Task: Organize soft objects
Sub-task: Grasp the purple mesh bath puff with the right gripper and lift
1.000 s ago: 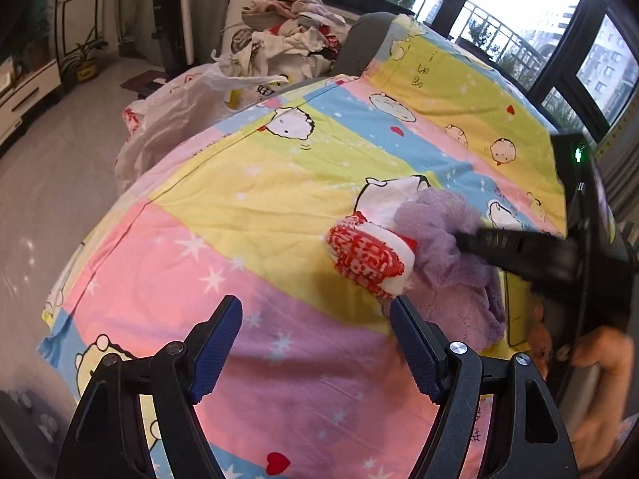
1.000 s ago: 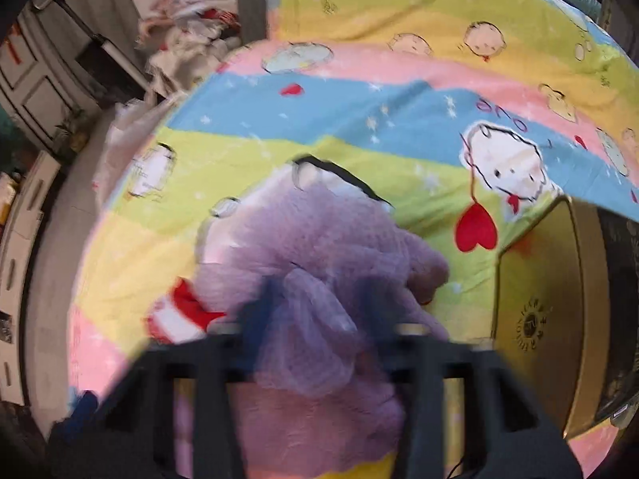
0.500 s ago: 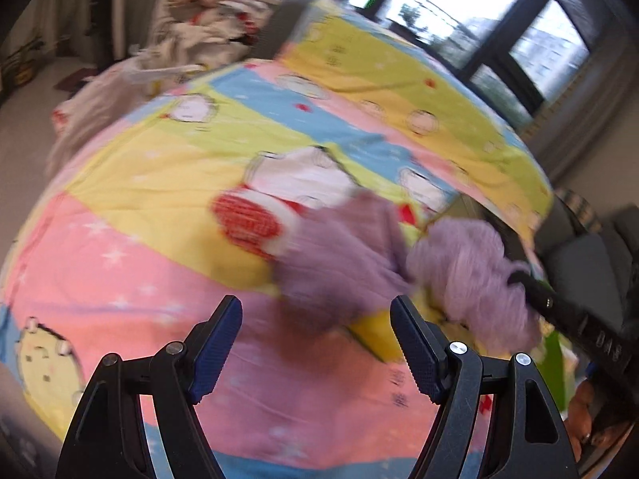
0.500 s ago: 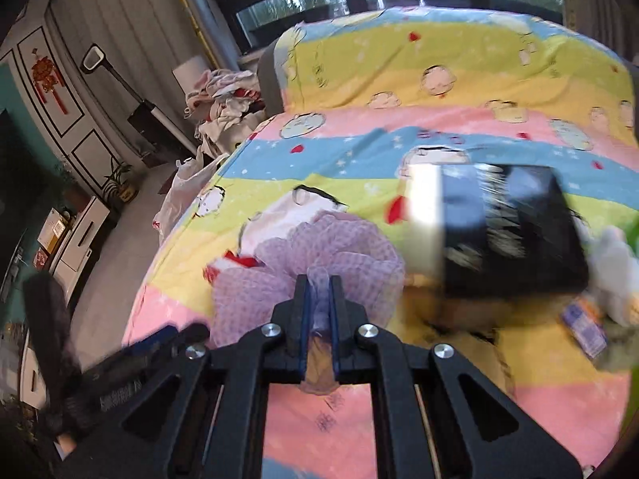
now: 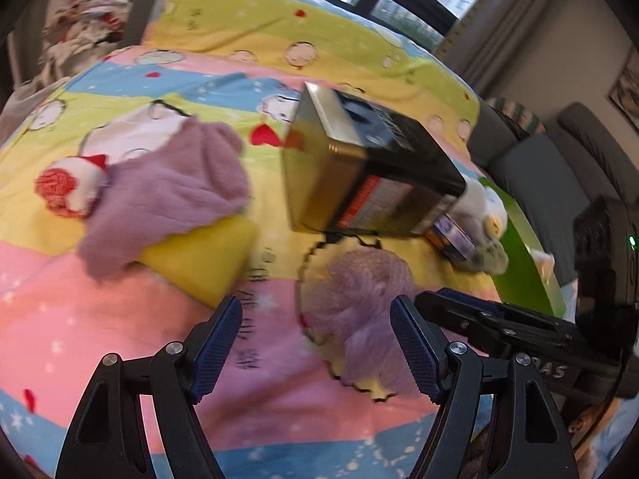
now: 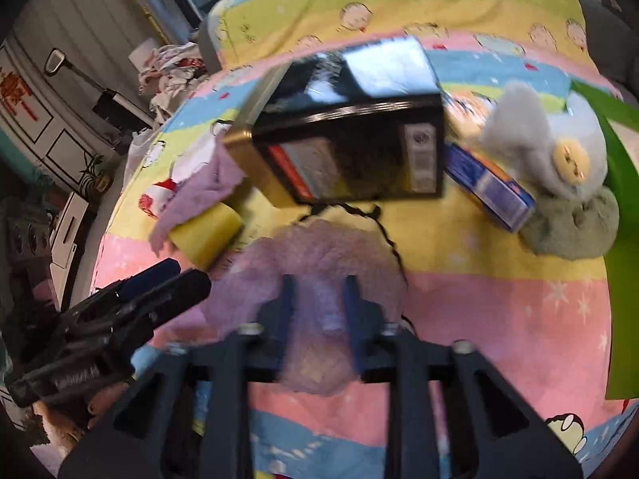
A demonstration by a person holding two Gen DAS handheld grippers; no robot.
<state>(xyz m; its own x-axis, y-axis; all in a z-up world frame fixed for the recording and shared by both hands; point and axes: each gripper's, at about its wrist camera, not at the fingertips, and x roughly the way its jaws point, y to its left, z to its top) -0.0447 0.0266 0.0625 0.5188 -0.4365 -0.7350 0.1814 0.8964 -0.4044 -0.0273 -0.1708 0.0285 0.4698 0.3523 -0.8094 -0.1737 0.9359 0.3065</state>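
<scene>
The right gripper (image 6: 317,299) has a purple mesh puff (image 6: 315,279) between its jaws, which stand narrow with the soft bundle bulging out on both sides and beyond the fingertips; motion blur makes it hard to tell whether they pinch it firmly or are just letting go. The puff rests low over the patterned bedspread (image 6: 499,311), on the band where yellow meets pink, directly ahead of the right gripper and just in front of the black tin box (image 6: 347,135). Seen from the left wrist, the same puff (image 5: 355,291) lies slightly right of centre ahead of the left gripper (image 5: 315,343), whose jaws stand wide and hold nothing. So the right hand is plainly the nearer one, and the puff has no real long axis, being a rounded wad. To the left of it sit a yellow sponge (image 5: 199,259) with a purple cloth (image 5: 167,195) draped over its far end, and a red and white sock (image 5: 70,187) touching the cloth's far side. To the right are a blue carton (image 6: 489,187), a grey plush toy (image 6: 551,147) and a green fuzzy item (image 6: 571,223), bunched against a green sheet (image 6: 623,279). Open room lies on the pink band to the right of the puff and nearer the bed's front edge; the tin box closes off the way forward.
</scene>
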